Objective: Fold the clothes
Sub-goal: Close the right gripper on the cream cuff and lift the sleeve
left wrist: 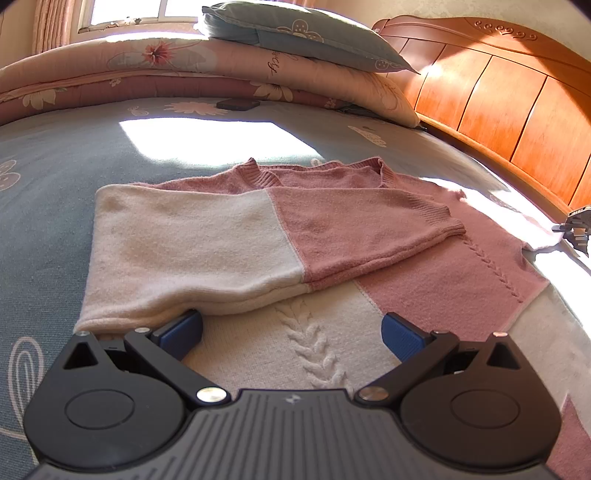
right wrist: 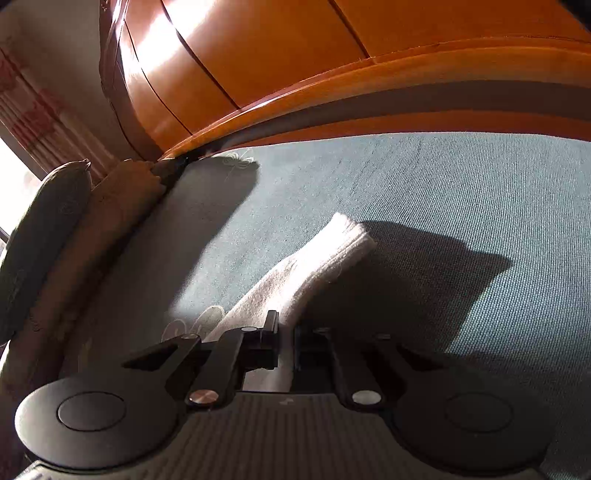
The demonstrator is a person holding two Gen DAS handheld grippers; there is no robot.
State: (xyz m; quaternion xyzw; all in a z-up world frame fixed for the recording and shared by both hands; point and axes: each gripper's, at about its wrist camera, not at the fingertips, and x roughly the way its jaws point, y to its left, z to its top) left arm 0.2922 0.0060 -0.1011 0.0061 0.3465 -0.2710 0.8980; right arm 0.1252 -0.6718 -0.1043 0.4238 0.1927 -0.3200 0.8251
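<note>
The second sleeve [right wrist: 314, 269] of the sweater [left wrist: 325, 347] is being pinched by the right claw [right wrist: 286, 347]; the left claw [left wrist: 291, 332] is being held spread. Carrying it across is judged next.

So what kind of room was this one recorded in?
A bedroom, most likely: the sweater lies on a blue bedspread, with a wooden headboard and a pillow on a folded quilt.

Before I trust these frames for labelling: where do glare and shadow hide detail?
Left wrist view: sunlight blows out a patch of the bedspread behind the sweater, which stays readable. Right wrist view: the right gripper is dark and backlit, casting a shadow beside the white sleeve.
</note>
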